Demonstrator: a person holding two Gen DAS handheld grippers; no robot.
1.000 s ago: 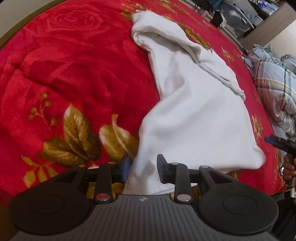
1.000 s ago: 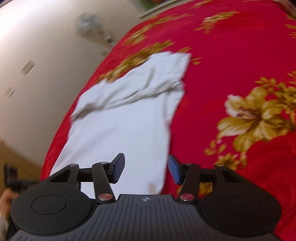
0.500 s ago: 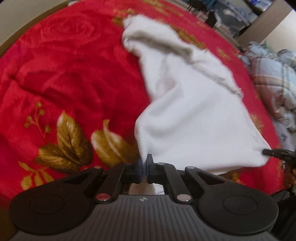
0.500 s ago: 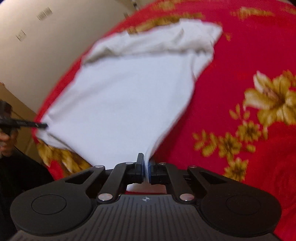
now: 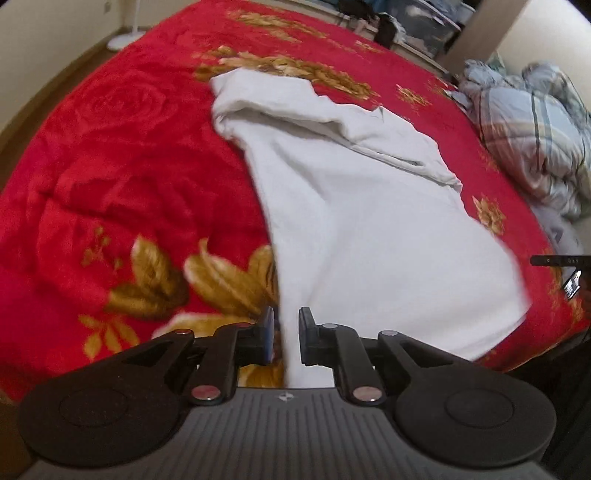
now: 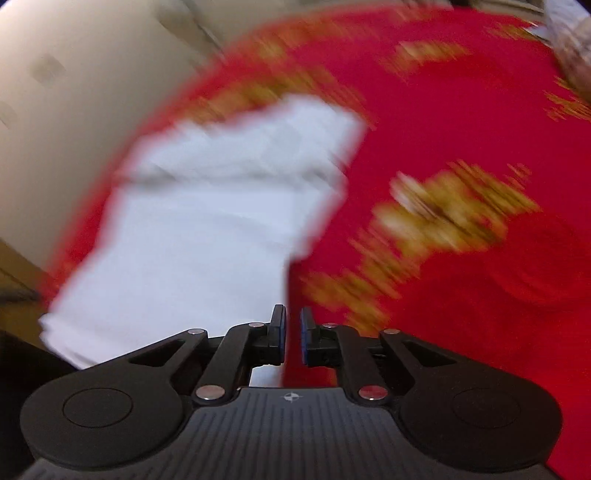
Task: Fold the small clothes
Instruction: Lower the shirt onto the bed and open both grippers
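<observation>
A white garment (image 5: pixel 369 229) lies on a red floral blanket (image 5: pixel 110 155), its far end folded over into a thick band. My left gripper (image 5: pixel 286 332) is open a little, with the garment's near left corner lying between the jaws. My right gripper (image 6: pixel 291 332) is open by a narrow gap at the garment's (image 6: pixel 207 236) near right edge, with red blanket (image 6: pixel 443 110) showing in the gap. The right wrist view is blurred by motion. The right gripper's tip also shows at the right edge of the left wrist view (image 5: pixel 554 260).
A crumpled plaid quilt (image 5: pixel 532 122) lies at the far right of the bed. Storage bins and clutter (image 5: pixel 417 18) stand past the far edge. A cream wall (image 6: pixel 74 74) and wooden floor run along the left side of the bed.
Both grippers were shut on the garment's near corners half a second ago; now both jaws have parted. The garment lies flatter on the blanket. The right camera is swinging.
</observation>
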